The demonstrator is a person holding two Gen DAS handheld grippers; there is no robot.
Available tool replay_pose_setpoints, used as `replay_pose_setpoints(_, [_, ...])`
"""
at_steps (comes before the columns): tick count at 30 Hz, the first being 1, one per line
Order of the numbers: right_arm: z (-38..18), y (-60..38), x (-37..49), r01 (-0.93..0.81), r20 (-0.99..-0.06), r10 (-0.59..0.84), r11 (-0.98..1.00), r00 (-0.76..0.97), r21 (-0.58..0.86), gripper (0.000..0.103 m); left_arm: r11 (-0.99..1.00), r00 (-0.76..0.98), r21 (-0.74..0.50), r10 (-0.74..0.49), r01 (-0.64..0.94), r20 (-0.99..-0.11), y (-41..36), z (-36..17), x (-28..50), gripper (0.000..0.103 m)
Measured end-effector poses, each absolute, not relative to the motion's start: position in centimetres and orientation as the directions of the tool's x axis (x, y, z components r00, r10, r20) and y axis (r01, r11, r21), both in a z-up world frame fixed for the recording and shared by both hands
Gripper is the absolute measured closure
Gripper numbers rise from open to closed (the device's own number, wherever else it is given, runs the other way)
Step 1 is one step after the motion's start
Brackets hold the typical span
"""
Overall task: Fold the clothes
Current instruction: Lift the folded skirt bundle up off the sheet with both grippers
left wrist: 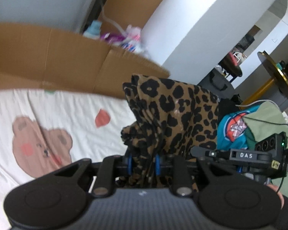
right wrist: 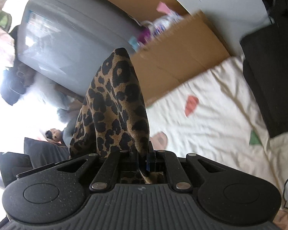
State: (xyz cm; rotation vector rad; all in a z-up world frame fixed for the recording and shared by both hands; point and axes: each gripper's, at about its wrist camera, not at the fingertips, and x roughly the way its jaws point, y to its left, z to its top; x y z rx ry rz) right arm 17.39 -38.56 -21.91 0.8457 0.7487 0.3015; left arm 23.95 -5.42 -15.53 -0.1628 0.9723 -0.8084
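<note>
Left gripper (left wrist: 143, 163) clamps bunched leopard-print garment (left wrist: 172, 115) above bear-print sheet (left wrist: 67, 111) | right gripper (right wrist: 144, 159) pinches same garment (right wrist: 115, 105) | only left view: teal clothing (left wrist: 228, 134) beside garment | cardboard box (left wrist: 57, 57) behind sheet holds colourful items (left wrist: 128, 38)

garment (left wrist: 174, 115) above bedsheet (left wrist: 67, 111), box (left wrist: 71, 63) behind
</note>
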Motion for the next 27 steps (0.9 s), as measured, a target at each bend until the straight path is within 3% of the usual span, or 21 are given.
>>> replay_pose_setpoints(9, [-10.5, -41.5, 16.4, -0.007, -0.407, 0.476, 0.656, 0.78, 0.755, 0.098, 0.697, 0.374, -0.465, -0.699, 0.546, -0.609, -8.6, -6.5, 22.4, 0.08])
replay_pose_setpoints(27, [11.7, -45.2, 12.8, -0.116, -0.389, 0.424, 0.784, 0.818, 0.61, 0.098, 0.666, 0.463, -0.478, -0.744, 0.572, -0.482, -12.1, 9.2, 17.0, 0.08])
